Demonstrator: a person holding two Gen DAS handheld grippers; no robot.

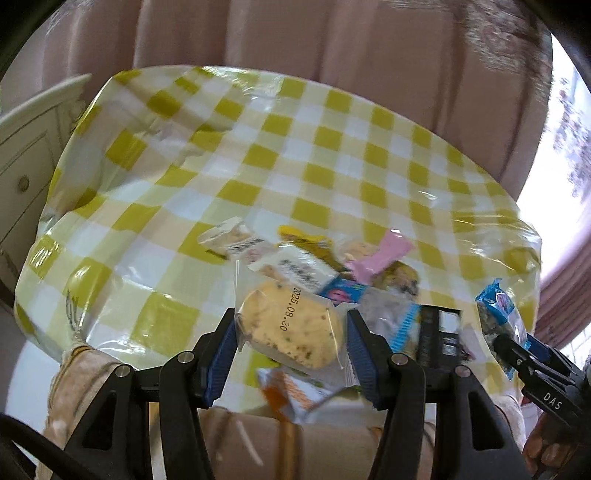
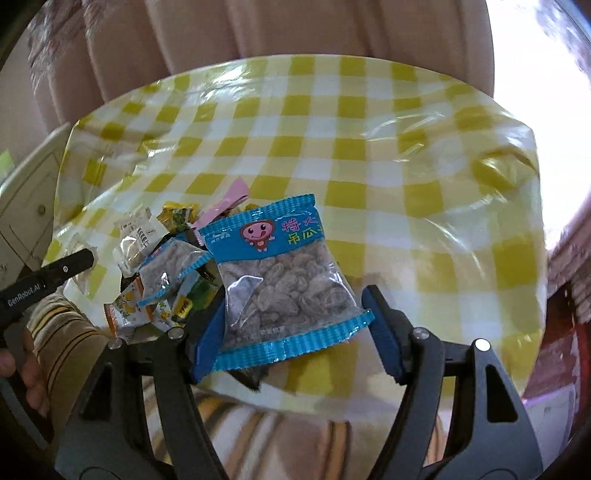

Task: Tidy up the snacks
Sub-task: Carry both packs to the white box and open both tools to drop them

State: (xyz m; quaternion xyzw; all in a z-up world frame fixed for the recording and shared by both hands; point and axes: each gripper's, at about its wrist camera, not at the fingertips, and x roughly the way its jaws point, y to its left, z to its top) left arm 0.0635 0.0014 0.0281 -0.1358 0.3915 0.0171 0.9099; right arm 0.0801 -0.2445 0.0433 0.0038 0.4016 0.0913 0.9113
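A clear-wrapped biscuit is pinched between the blue pads of the left gripper, nearest to the left wrist camera; the date "2025.08.30" is printed across its wrapper. The biscuit is held above the near edge of the table, which is covered by a yellow-and-white checked cloth under clear plastic. On the right gripper, seen at the right edge of this view, the letters "DAS" are read.

In the right wrist view a blue-edged seed packet sits between the jaws of the right gripper. Its left side lies against the left pad, while a gap is seen at the right pad, so a firm pinch cannot be told. A pink cartoon face and Chinese characters are printed on its blue top band. "GenRobot.AI" is written on the left gripper's finger at the far left.

Farther off, left of the packet, a pile of snacks is heaped on the cloth: white, yellow, pink and blue packets. Beyond the table, pink curtains are hung.
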